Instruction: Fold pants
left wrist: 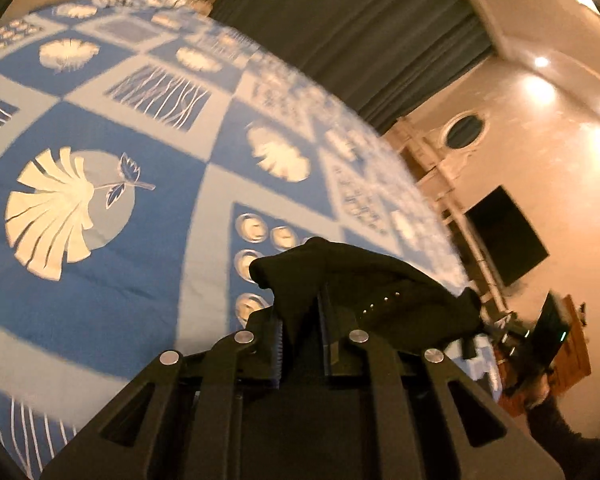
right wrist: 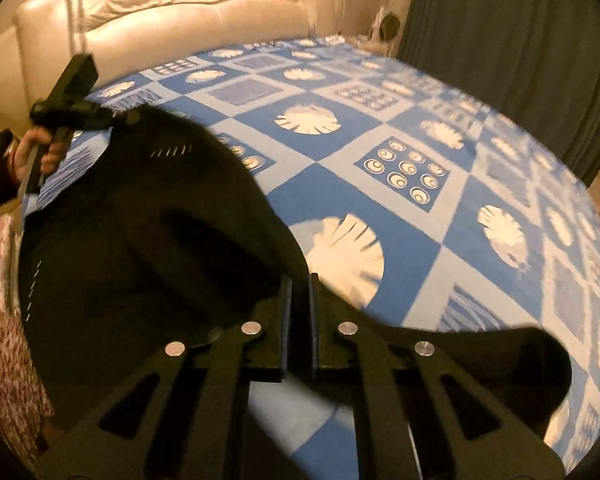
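Black pants (right wrist: 140, 240) hang spread above a bed, stretched between my two grippers. In the right wrist view my right gripper (right wrist: 300, 280) is shut on the pants' edge, with dark cloth running between the pads and draping to the right. A hand (right wrist: 36, 156) holds my left gripper (right wrist: 112, 117) at the upper left, gripping the far corner. In the left wrist view my left gripper (left wrist: 300, 304) is shut on a bunched fold of the pants (left wrist: 360, 280), whose row of small pale stitches shows.
The bed wears a blue and white patchwork cover (right wrist: 400, 200) with shell motifs (left wrist: 100, 280). A cream tufted headboard (right wrist: 160, 12) stands behind it, with dark curtains (right wrist: 500, 40) to the right. A black wall screen (left wrist: 504, 236) and white shelving sit past the bed's edge.
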`<action>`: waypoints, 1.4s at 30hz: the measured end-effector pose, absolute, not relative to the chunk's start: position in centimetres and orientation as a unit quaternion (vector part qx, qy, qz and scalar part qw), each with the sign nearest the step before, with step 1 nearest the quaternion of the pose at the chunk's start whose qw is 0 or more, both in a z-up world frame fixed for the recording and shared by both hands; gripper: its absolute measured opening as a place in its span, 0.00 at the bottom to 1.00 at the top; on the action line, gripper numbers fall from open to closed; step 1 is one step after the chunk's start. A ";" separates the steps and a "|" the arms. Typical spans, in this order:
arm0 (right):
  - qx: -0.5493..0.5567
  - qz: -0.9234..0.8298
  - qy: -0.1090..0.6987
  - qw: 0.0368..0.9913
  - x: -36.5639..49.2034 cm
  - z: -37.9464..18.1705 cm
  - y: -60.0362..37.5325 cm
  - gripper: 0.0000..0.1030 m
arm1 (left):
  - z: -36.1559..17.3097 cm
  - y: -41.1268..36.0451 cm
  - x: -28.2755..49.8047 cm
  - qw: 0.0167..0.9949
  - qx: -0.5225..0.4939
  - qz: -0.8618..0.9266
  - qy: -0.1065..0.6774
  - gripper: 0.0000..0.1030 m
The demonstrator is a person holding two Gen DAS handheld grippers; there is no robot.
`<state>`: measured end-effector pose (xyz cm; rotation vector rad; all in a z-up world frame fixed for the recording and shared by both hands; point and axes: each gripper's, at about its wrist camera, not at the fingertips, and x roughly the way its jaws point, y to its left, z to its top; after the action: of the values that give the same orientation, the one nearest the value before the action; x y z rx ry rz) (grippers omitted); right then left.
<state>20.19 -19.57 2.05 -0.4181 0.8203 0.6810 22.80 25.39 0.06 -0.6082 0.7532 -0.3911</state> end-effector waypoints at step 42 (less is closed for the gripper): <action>0.385 0.183 0.472 0.772 5.9 -9.0 -31.7 0.72 | -8.0 23.1 7.3 0.779 -0.512 0.060 0.358 0.29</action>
<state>5.92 -31.68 -8.97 0.8342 1.0228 0.3966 7.32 23.05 -7.96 -1.1058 0.7743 0.1289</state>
